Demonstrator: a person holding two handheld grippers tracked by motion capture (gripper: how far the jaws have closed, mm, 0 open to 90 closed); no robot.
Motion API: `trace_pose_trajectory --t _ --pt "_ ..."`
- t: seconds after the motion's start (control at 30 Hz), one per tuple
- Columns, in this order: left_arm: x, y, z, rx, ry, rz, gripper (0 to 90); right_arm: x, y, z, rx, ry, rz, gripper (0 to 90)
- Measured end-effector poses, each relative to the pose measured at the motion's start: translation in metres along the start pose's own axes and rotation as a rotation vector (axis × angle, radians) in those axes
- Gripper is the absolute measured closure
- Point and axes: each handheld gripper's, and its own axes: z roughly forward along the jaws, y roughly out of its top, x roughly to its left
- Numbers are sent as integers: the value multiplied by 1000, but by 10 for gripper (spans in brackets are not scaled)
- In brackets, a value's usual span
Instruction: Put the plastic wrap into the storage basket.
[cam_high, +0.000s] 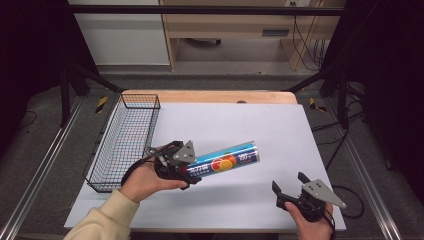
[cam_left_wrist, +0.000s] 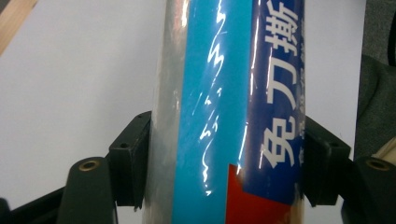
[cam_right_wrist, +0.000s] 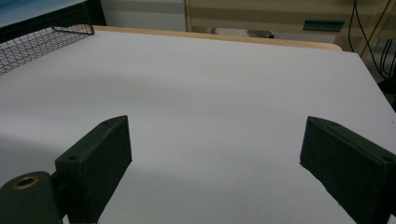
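- Above the white table (cam_high: 260, 125), a blue tube (cam_high: 227, 161) is gripped at one end by the left gripper (cam_high: 187, 172), jaws pressed to both sides.
- Near the front right edge, the right gripper (cam_high: 291, 187) is held wide, nothing between its jaws.
- A wire basket (cam_high: 125, 140) is seen at left.

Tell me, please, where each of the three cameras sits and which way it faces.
High view: above the person's side, looking forward and down on the table; both forearms, left claw, right claw.
Left gripper view: on the left claw, looking along its jaws clamped on the tube.
Right gripper view: on the right claw, jaws apart, facing the table's far edge.
Shared: the wire basket, in high and right views.
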Motion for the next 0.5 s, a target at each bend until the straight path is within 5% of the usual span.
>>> trace_pose_trajectory --t 0.5 --pt "5 -13 -50 -39 110 -49 312 1 -1 0 0 2 16 97"
